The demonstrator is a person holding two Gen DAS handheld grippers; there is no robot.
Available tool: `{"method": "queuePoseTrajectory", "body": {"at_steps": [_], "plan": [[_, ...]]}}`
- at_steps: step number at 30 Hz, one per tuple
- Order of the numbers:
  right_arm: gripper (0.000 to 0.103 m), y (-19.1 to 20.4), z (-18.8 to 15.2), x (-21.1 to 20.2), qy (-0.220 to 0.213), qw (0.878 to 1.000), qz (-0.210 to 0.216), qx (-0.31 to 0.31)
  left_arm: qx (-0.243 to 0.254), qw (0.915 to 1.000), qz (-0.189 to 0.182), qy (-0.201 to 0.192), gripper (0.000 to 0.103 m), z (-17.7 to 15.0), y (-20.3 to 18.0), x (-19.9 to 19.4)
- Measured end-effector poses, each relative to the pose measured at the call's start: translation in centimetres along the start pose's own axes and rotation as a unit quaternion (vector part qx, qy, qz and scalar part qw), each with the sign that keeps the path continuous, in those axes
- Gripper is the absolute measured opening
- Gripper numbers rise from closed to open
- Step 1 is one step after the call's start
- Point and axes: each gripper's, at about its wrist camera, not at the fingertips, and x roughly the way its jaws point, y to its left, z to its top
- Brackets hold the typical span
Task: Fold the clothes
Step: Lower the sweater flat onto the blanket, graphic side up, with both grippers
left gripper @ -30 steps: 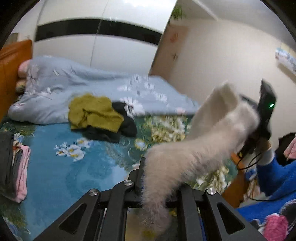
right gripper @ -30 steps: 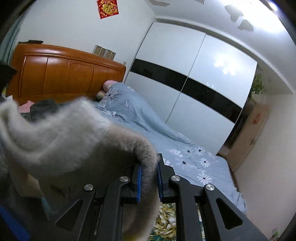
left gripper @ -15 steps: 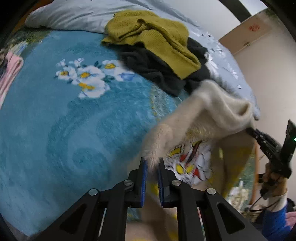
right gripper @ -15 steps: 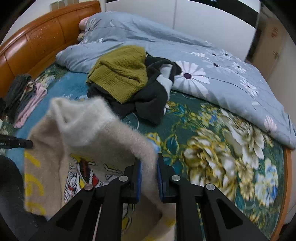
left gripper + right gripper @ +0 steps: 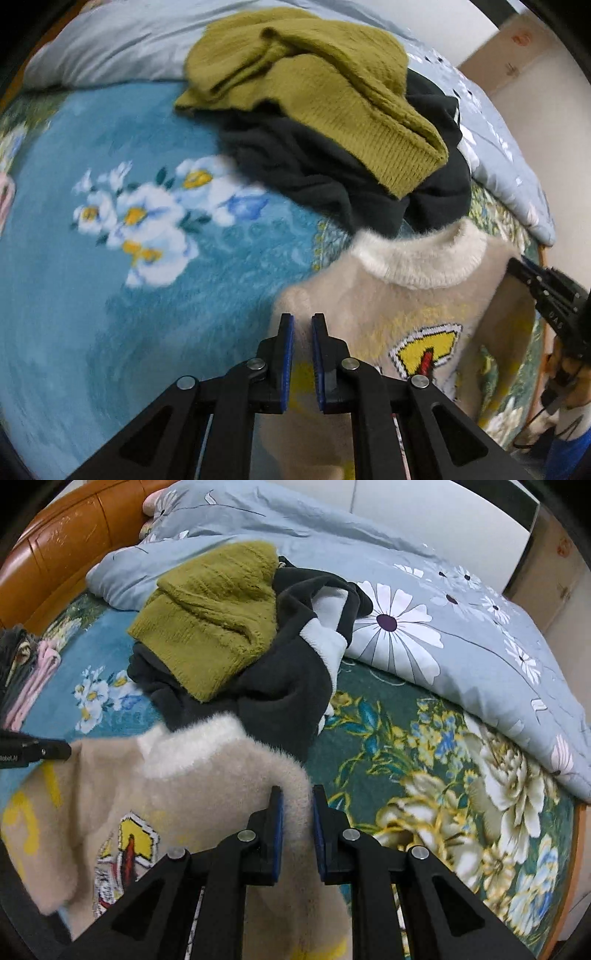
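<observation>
Left wrist view: the left gripper (image 5: 302,325) has its jaws clamped on a shoulder of the cream sweater (image 5: 406,306), spread over the bed (image 5: 92,295); right wrist view: the right gripper (image 5: 297,797) pinches the other shoulder, jaws nearly closed; olive sweater (image 5: 210,616) lies beyond.

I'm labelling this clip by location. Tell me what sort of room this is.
A bedroom, most likely in a home. The clothes lie on a bed with a blue floral blanket, a rumpled grey daisy-print duvet and an orange wooden headboard. Pale wardrobe-like panels stand behind it.
</observation>
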Motion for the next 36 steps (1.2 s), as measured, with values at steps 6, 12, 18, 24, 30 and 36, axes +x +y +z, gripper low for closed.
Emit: {"method": "queuePoseTrajectory", "body": {"at_steps": [6,12,18,24,30,36], "plan": [[0.015,-0.8,-0.3,3.0,0.021,0.999,0.002,0.025,-0.047,0.9981,-0.040,0.003,0.011,0.6,2.1,0.4],[0.015,-0.5,0.0,4.2,0.033,0.999,-0.011,0.016,-0.095,0.9899,-0.101,-0.026,0.012,-2.2,4.1,-2.4],[0.027,0.1,-0.3,3.5,0.020,0.999,-0.031,0.026,-0.084,0.9834,-0.154,-0.045,0.063,-6.0,3.3,-4.9],[0.063,0.4,-1.7,-0.1,-0.018,0.998,-0.018,0.061,-0.040,0.9864,-0.157,-0.028,0.067,-9.7,1.5,-4.4],[0.064,1.5,-4.6,-2.6,-0.021,0.996,0.002,0.089,-0.023,0.9904,-0.136,0.004,0.067,-12.2,0.2,-3.3],[0.064,3.4,-6.7,-3.1,-0.008,0.996,0.009,0.091,0.007,0.9944,-0.105,0.004,0.021,-12.6,-0.6,-4.2]]}}
